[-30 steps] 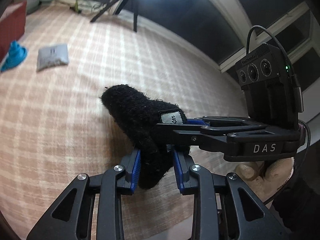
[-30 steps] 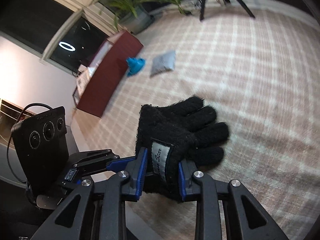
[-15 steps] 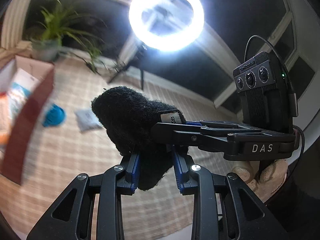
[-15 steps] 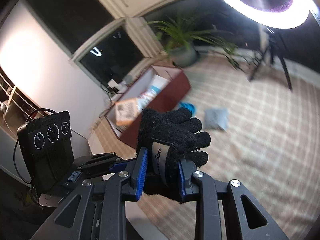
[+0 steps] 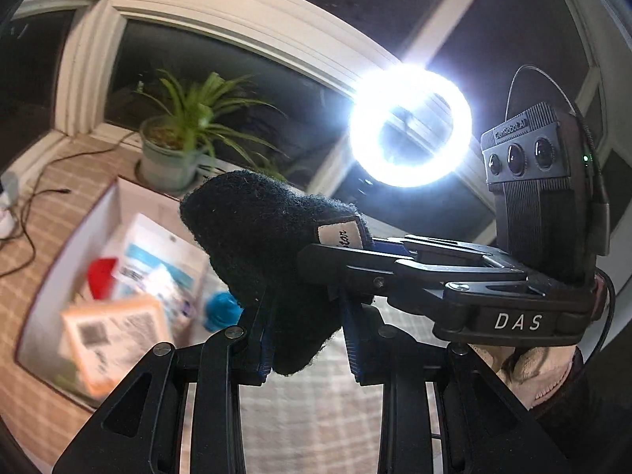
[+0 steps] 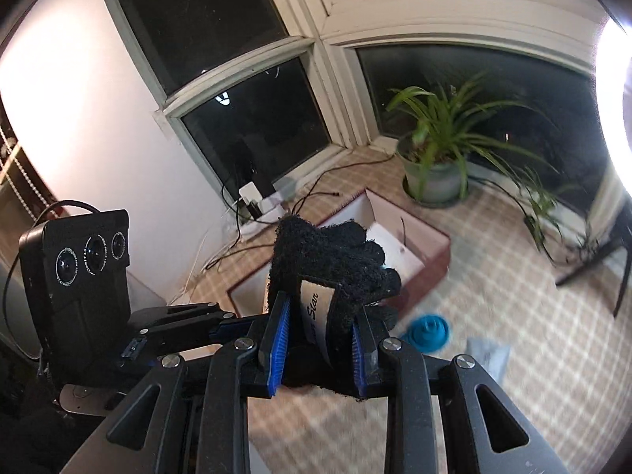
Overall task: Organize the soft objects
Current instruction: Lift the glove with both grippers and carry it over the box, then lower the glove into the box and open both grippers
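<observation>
A black fuzzy glove (image 5: 268,229) with a white label hangs in the air, gripped from two sides. In the left wrist view my left gripper (image 5: 306,339) is shut on its cuff, blue pads pressing the fabric. My right gripper (image 5: 316,252) reaches in from the right and clamps the labelled edge. In the right wrist view the right gripper (image 6: 320,339) is shut on the glove (image 6: 335,260), whose fingers curl forward; the left gripper (image 6: 221,324) joins from the left. Behind the glove stands an open dark-red box (image 6: 434,252) on the plaid rug.
The box (image 5: 79,245) holds packets and a red item. A blue silicone thing (image 6: 428,331) and a grey pouch (image 6: 488,359) lie on the rug beside it. A potted plant (image 6: 434,173), cables, a ring light (image 5: 410,126) and tripod legs (image 6: 592,260) stand near the windows.
Both grippers rose together with the glove and swung toward the box. The views tilted up from the rug to the windows. Both grips stayed the same.
</observation>
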The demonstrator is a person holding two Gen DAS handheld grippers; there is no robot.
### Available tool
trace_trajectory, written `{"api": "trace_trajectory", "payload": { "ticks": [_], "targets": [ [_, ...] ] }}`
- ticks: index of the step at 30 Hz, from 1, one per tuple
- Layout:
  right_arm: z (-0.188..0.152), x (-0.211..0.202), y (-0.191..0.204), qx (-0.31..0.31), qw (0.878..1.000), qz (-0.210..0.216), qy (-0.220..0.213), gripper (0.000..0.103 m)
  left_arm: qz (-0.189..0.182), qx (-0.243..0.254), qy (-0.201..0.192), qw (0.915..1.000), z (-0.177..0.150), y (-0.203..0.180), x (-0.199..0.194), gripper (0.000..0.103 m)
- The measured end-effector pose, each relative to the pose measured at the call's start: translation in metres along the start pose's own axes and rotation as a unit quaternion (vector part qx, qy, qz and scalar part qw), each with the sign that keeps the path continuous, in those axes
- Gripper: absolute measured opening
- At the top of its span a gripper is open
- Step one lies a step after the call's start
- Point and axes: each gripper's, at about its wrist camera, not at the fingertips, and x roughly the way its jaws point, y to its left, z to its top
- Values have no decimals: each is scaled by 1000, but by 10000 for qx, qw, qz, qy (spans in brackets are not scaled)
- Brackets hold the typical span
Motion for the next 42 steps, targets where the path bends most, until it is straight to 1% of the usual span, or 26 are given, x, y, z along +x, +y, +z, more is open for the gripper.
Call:
{"api": "trace_trajectory", "payload": {
  "ticks": [5,8,12,16,19,25,28,29,30,31,32,33,34,36,42],
  "targets": [
    [28,31,6,-107,9999,-90,34,24,100,-127,8,9999,20,31,13,27],
    [41,48,6,-123,9998,-150,77,25,127,-189,21,9997,26,43,15,27],
    [53,68,-4,-97,9996,-225,140,24,146,-317,101,9993,35,61,27,27],
    [61,90,-16,-62,9993,-275,239,24,189,-435,201,9987,39,76,42,27],
    [68,108,-27,19,9991,-237,353,24,204,-578,305,9977,43,86,51,27],
    [70,136,-38,111,9984,-160,529,24,429,-712,570,9949,45,105,66,27],
    [70,145,-40,124,9980,-112,602,24,573,-808,660,9929,44,113,67,29],
    [70,147,-40,126,9980,-88,614,27,613,-827,664,9925,44,114,65,31],
    [71,147,-40,126,9980,-77,617,27,666,-849,668,9919,43,116,63,33],
    [71,148,-39,123,9980,-58,612,27,708,-886,666,9913,43,118,61,37],
    [71,148,-39,118,9981,-44,611,29,747,-922,658,9908,42,119,59,40],
    [72,148,-39,115,9981,-24,600,32,814,-961,642,9900,41,122,56,46],
    [72,147,-38,112,9982,3,588,34,871,-984,624,9894,41,124,53,48],
    [73,146,-37,116,9983,17,563,44,976,-1007,591,9884,39,127,47,48],
    [71,142,-41,266,9980,120,561,46,1177,-1072,507,9859,33,133,29,48]
  ]
}}
